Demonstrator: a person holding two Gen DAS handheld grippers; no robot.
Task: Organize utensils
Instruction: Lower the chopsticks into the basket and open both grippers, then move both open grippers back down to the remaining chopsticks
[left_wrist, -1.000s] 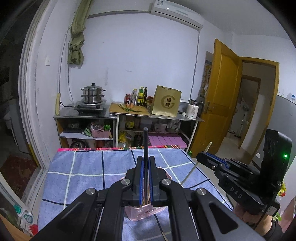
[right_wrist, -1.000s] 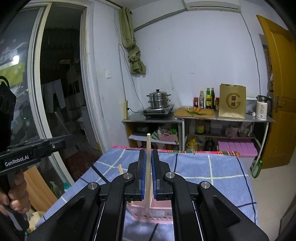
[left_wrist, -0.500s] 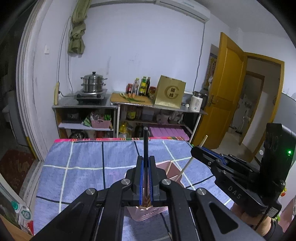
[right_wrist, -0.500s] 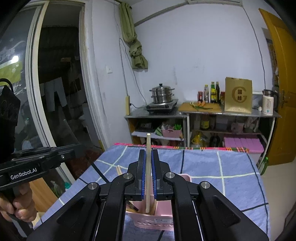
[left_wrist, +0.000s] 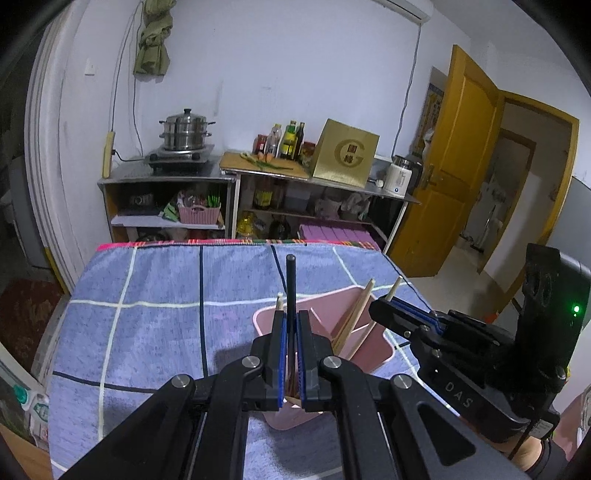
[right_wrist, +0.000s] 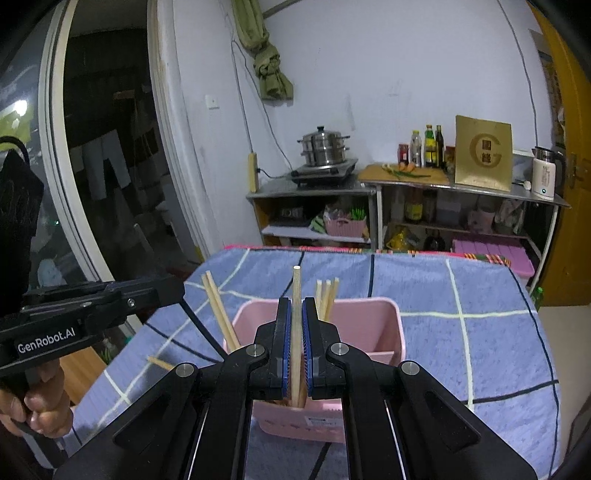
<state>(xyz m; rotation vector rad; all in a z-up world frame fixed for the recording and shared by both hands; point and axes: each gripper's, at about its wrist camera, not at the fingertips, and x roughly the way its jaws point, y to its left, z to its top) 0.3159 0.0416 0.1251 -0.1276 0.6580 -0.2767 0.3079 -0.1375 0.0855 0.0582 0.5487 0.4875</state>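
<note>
A pink utensil holder (left_wrist: 328, 310) (right_wrist: 373, 321) with inner dividers stands on the blue checked tablecloth (left_wrist: 155, 295). My left gripper (left_wrist: 290, 325) is shut on a black chopstick (left_wrist: 290, 280), held upright over the holder's near left compartment. My right gripper (right_wrist: 296, 321) is shut on a pale wooden chopstick (right_wrist: 296, 291), upright, its lower end inside the holder. Several wooden chopsticks (right_wrist: 327, 295) lean in the holder, and two more (right_wrist: 218, 306) lean at its left side. In the left wrist view the right gripper (left_wrist: 399, 314) reaches in beside the holder.
A loose wooden chopstick (right_wrist: 160, 363) lies on the cloth left of the holder. Beyond the table's far edge stand metal shelves with a steamer pot (left_wrist: 186, 129), bottles (left_wrist: 288, 140) and a gold bag (left_wrist: 347, 153). An open yellow door (left_wrist: 458, 166) is at the right.
Both grippers have come down and forward with their chopsticks toward the pink holder. The holder now shows more fully and the sticks' lower ends sit inside it.
</note>
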